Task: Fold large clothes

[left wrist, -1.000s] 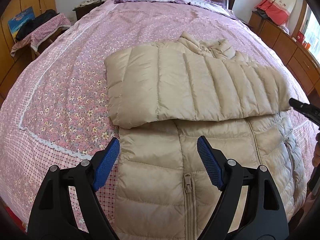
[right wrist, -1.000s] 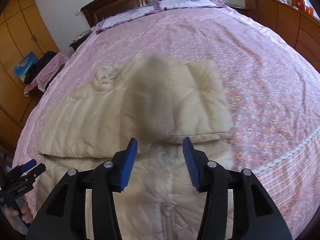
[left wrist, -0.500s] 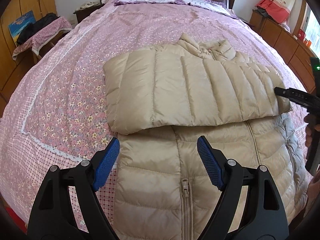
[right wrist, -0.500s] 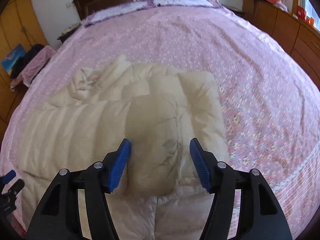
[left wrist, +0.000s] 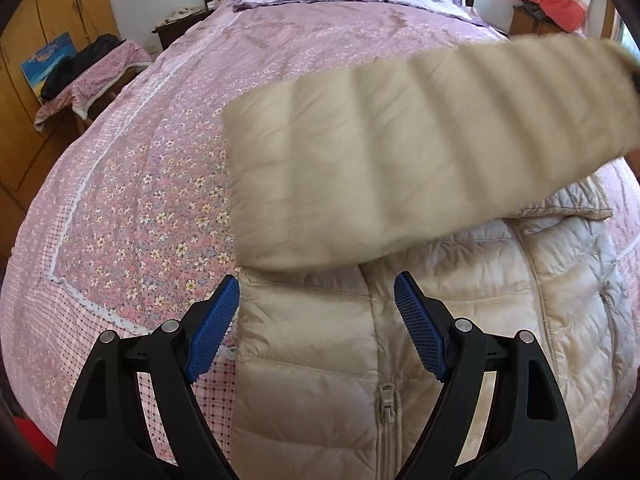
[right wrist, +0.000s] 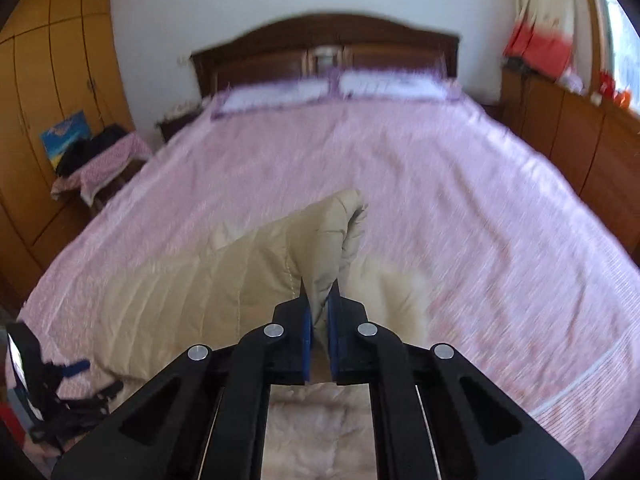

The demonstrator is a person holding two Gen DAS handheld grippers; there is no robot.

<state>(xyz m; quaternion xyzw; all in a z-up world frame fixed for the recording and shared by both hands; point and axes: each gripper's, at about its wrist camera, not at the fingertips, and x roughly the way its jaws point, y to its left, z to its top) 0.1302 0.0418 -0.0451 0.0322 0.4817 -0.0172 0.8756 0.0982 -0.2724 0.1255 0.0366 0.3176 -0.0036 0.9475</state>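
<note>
I'm pinching a fold of the beige down jacket (right wrist: 320, 248) tight in my right gripper (right wrist: 319, 316), lifting that quilted flap (left wrist: 420, 148) off the pink floral bedspread (left wrist: 160, 184). My left gripper (left wrist: 316, 312) is hovering with its blue pads spread wide, gripping nothing, just above the jacket's zippered body (left wrist: 384, 360) lying flat on the bed.

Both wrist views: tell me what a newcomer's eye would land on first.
The beige puffer jacket spread on the pink floral bed draws the eye first. Its sleeve is lifted off the bed and blurred, crossing the upper right of the left wrist view. In the right wrist view the right tool is clamped on the sleeve's end, while the left tool hovers open above the zipped front.
</note>
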